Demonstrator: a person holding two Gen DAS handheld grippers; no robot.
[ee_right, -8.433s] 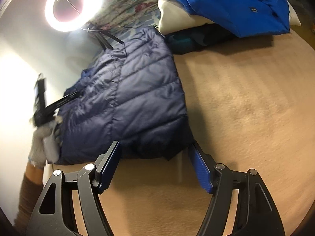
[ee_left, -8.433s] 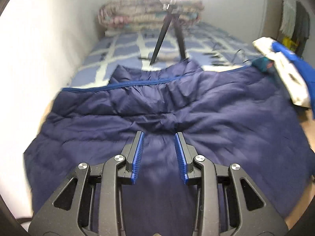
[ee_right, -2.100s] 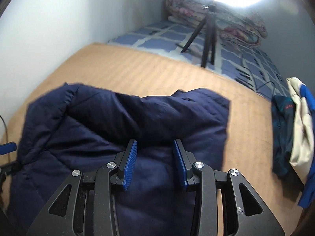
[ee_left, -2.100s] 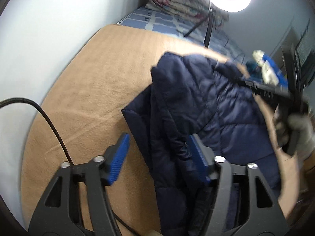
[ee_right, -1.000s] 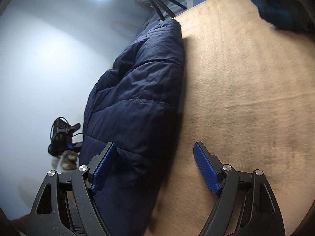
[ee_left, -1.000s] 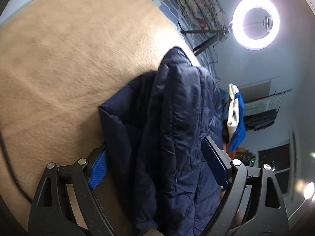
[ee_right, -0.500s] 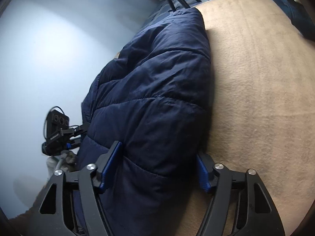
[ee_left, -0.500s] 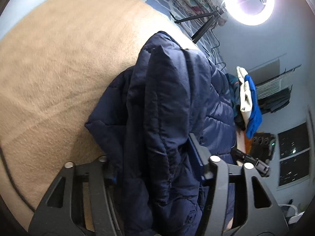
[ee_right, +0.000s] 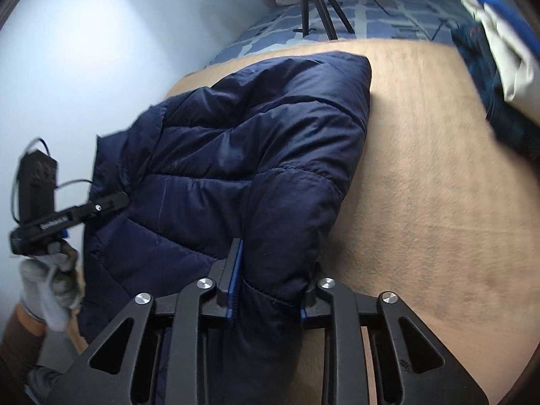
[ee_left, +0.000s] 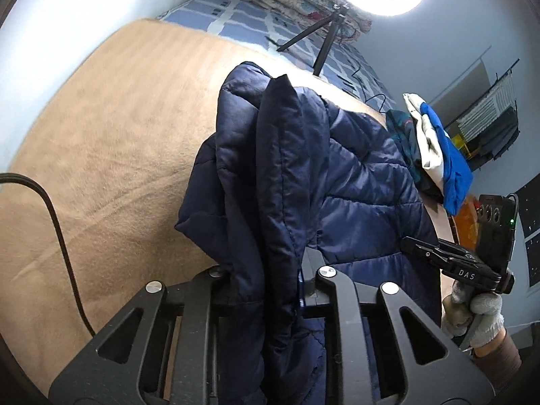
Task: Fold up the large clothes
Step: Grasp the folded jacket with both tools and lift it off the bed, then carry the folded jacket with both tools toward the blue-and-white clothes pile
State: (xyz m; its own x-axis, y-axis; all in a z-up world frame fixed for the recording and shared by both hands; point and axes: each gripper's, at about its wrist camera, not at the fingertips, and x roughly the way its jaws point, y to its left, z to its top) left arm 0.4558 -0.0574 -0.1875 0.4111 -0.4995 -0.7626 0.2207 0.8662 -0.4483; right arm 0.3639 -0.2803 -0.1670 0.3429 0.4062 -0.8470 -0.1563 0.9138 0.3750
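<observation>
1. A tan fuzzy blanket [ee_left: 111, 128] covers the bed.
2. A navy quilted puffer jacket [ee_left: 337, 175] lies folded across the blanket's middle, its near end lifted.
3. The left gripper [ee_left: 270, 280] is closing, its jaws pinching a thick fold at the jacket's near left edge.
4. The right gripper [ee_right: 273, 280] is closing, its jaws squeezing the jacket's near right corner.

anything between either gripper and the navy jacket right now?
No. The left gripper and right gripper are both closing with bunched navy jacket fabric already between their jaws. The tan blanket beside it is bare.
</observation>
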